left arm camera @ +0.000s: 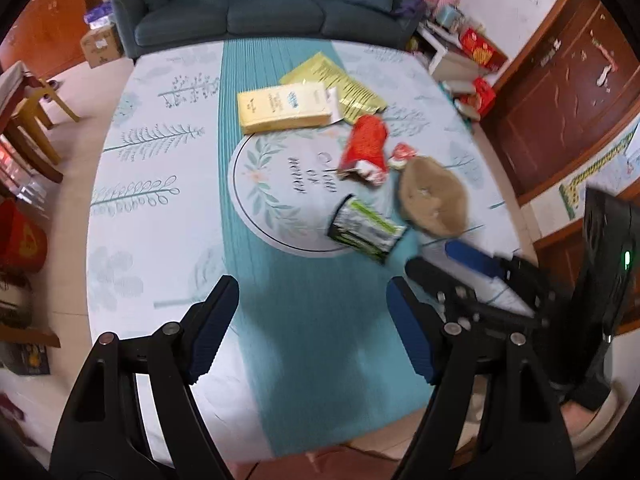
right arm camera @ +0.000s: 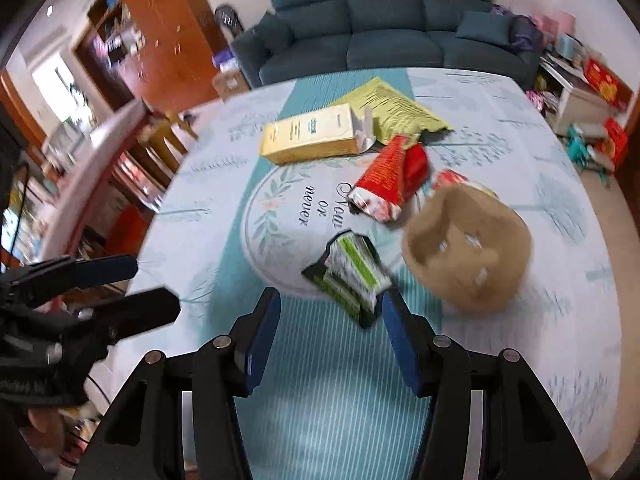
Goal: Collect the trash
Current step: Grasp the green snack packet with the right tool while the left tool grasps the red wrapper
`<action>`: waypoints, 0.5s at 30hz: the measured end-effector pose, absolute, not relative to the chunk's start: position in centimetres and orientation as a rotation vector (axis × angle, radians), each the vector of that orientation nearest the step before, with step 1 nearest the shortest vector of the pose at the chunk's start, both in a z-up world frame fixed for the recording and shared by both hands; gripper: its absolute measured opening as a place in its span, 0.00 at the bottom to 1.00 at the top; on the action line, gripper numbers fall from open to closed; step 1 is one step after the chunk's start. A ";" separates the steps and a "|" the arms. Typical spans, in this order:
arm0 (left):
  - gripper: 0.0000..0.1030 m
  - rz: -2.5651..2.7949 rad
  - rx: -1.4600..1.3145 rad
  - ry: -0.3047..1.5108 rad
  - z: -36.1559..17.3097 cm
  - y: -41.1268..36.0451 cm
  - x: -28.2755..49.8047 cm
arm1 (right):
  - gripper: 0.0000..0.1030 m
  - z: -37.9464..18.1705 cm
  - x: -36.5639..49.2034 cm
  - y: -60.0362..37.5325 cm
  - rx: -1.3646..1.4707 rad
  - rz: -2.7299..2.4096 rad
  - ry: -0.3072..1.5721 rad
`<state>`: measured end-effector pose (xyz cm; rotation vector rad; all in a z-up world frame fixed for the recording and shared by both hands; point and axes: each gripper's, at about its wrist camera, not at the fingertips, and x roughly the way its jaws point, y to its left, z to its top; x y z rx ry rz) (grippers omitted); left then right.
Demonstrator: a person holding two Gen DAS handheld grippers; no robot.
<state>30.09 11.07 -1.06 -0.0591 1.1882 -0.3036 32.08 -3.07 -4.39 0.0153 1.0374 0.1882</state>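
Right gripper [right arm camera: 330, 334] gaping wide, green wrapper [right arm camera: 347, 276] lying just ahead; thin foil risking sliding away. Left gripper [left arm camera: 312, 330] hanging wide, empty.

We found a dark teal three-seat sofa [right arm camera: 384, 28] against the far white wall, behind a table [left arm camera: 160, 184] covered in a pale leaf-print cloth. Reddish wooden cabinets [left arm camera: 568, 92] lined the right side, wooden chairs [left arm camera: 28, 120] stood left. Boxes [left arm camera: 100, 44] and clutter sat on the light tiled floor beside the sofa.
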 end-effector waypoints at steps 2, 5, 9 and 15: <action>0.72 -0.312 -0.045 1.216 -2.4 12.0 31.5 | 0.53 -5.4 33.7 -2.4 -0.023 0.201 1.062; 0.71 -0.322 -0.040 1.241 -3.8 13.0 33.1 | 0.53 -7.4 35.7 -1.4 -0.089 0.215 1.124; 0.71 -0.328 -0.042 1.270 -5.3 14.2 35.1 | 0.53 -9.7 36.8 -0.8 -0.152 0.226 1.189; 0.72 -0.330 -0.050 1.297 -6.3 14.8 37.1 | 0.53 -11.5 37.4 -0.2 -0.229 0.227 1.220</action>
